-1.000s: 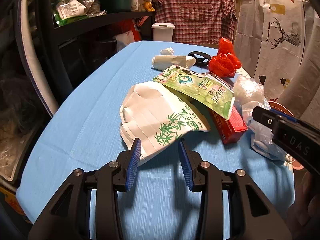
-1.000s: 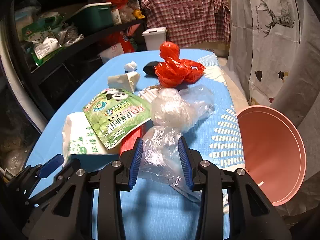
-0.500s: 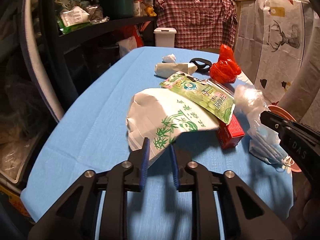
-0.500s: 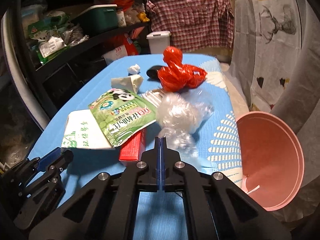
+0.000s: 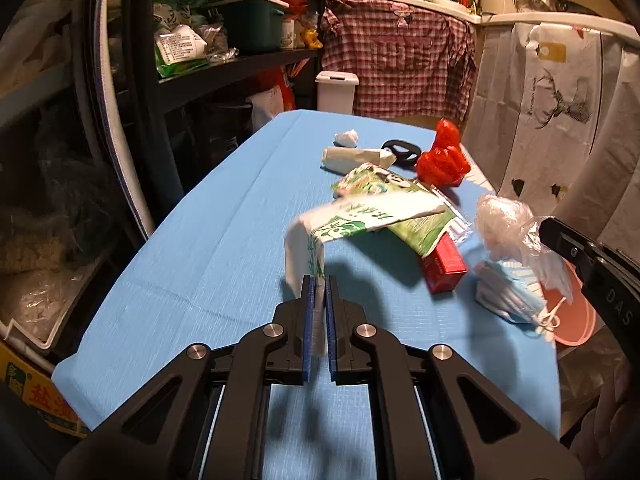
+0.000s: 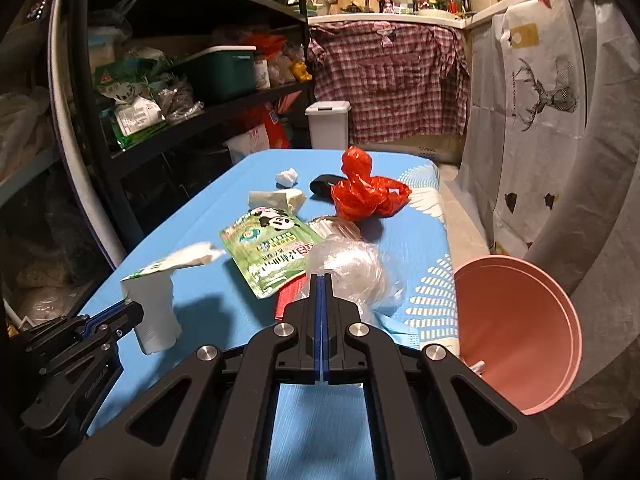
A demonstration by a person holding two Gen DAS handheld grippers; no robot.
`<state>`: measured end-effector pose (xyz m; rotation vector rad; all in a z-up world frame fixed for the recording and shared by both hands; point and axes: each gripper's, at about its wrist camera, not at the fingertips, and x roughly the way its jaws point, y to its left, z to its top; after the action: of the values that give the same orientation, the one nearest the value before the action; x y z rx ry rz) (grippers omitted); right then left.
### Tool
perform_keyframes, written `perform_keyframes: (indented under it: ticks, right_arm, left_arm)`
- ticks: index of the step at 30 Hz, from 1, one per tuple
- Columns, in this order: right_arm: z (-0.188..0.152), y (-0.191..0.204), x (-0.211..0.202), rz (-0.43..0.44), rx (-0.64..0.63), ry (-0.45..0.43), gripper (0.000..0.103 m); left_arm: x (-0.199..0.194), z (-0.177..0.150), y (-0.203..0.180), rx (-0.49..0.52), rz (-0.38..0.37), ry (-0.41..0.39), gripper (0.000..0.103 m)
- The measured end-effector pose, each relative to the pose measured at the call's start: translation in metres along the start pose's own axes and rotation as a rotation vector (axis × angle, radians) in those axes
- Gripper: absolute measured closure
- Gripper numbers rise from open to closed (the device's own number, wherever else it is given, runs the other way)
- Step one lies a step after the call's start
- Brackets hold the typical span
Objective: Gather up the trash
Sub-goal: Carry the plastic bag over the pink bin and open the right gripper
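Trash wrapper (image 5: 320, 236), white with green bamboo print, is pinched by its lower edge between my left gripper (image 5: 319, 300) pads; its long axis rises from the jaws, then folds over and points away to the right, lifted above the blue table (image 5: 208, 248). My right gripper (image 6: 321, 296) has its jaws pressed together on a thin edge of the clear plastic bag (image 6: 352, 268), which bulges just ahead of them. Beyond lie a green panda pouch (image 6: 272, 248) over a red box (image 5: 444, 264), then a red plastic bag (image 6: 364, 196). Right of my right jaws stands a pink bin (image 6: 516, 320).
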<state>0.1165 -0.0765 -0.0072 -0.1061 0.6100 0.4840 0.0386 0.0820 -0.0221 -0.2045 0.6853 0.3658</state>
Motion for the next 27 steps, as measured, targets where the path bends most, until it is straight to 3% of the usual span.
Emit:
perform_keyframes:
  ticks: [19, 27]
  right_arm:
    - [0.022, -0.016, -0.076, 0.011, 0.011, -0.125, 0.103]
    - [0.032, -0.042, -0.096, -0.021, 0.042, -0.162, 0.103]
  left_arm:
    - [-0.042, 0.009, -0.019, 0.037, -0.074, -0.098, 0.098]
    - [-0.052, 0.017, -0.031, 0.047, -0.131, -0.092, 0.097]
